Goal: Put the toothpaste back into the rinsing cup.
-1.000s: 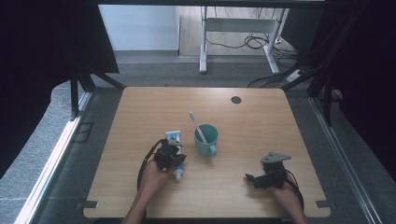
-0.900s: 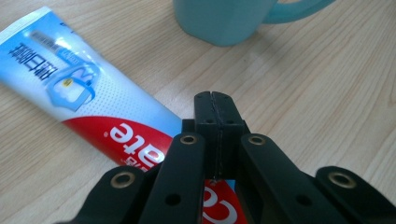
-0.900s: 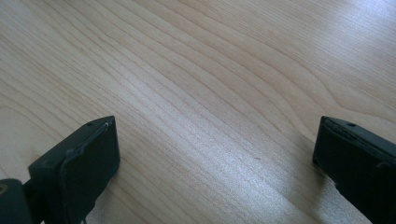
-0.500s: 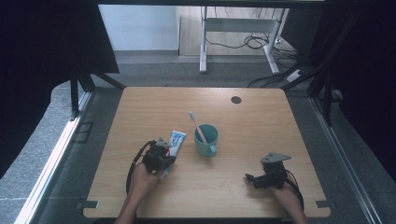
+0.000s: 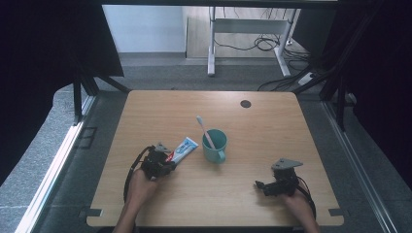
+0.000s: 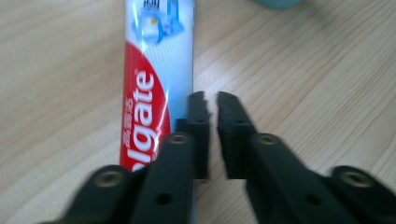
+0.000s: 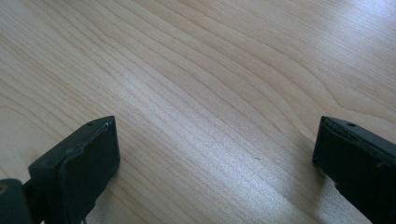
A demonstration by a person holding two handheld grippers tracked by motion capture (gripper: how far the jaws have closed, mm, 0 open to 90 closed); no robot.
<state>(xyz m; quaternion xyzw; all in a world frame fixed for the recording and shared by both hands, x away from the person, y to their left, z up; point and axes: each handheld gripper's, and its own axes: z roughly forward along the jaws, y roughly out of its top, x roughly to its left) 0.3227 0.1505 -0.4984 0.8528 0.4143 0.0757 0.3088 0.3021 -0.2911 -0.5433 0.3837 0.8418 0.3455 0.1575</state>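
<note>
Left claw (image 6: 211, 100) over wood table (image 5: 272, 194) — toothpaste tube (image 6: 154, 70) beside.

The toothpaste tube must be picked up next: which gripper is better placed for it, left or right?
Probably left. The left gripper is right at the toothpaste tube, which lies beside its jaws. The right gripper rests apart, past the cup.

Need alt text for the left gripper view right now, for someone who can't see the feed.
A red, white and blue toothpaste tube lies flat on the wooden table, running up and away from the camera. The left gripper is just above it, its two black jaws parted by a narrow gap with nothing between them, the tube passing under the left-hand jaw.
</note>
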